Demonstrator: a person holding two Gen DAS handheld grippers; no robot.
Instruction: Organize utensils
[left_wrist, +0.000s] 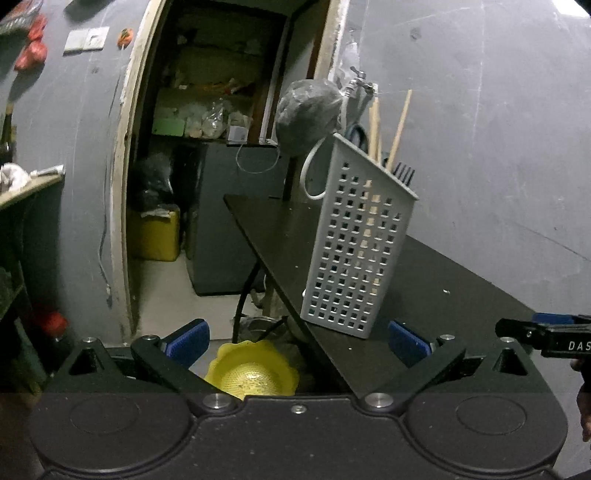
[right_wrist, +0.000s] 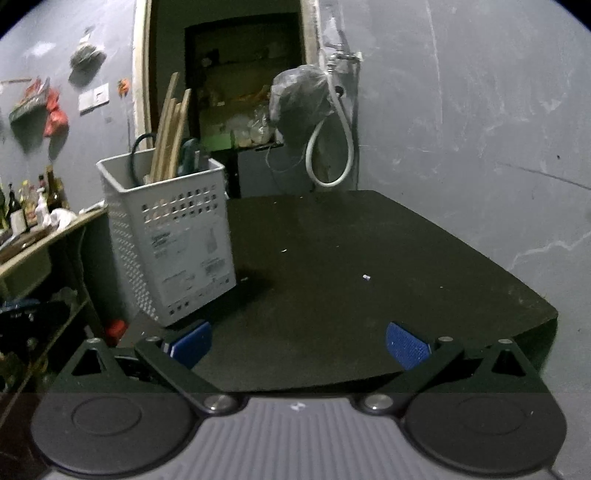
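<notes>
A grey perforated utensil holder (left_wrist: 354, 243) stands at the near left edge of the black table (left_wrist: 443, 280). Wooden sticks (left_wrist: 400, 125), a dark fork's tines (left_wrist: 404, 172) and a blue-handled tool poke out of its top. My left gripper (left_wrist: 297, 341) is open just in front of the holder, with nothing between its blue pads. In the right wrist view the same holder (right_wrist: 173, 236) sits at the table's left edge, wooden utensils (right_wrist: 170, 136) rising from it. My right gripper (right_wrist: 297, 345) is open over the bare table (right_wrist: 369, 258), to the right of the holder.
A yellow strainer bowl (left_wrist: 253, 369) lies on the floor below the table's edge. A bagged bundle (left_wrist: 308, 114) and a hose hang from a tap on the grey wall. A side table with bottles (right_wrist: 33, 210) stands at left. A doorway opens onto storage shelves.
</notes>
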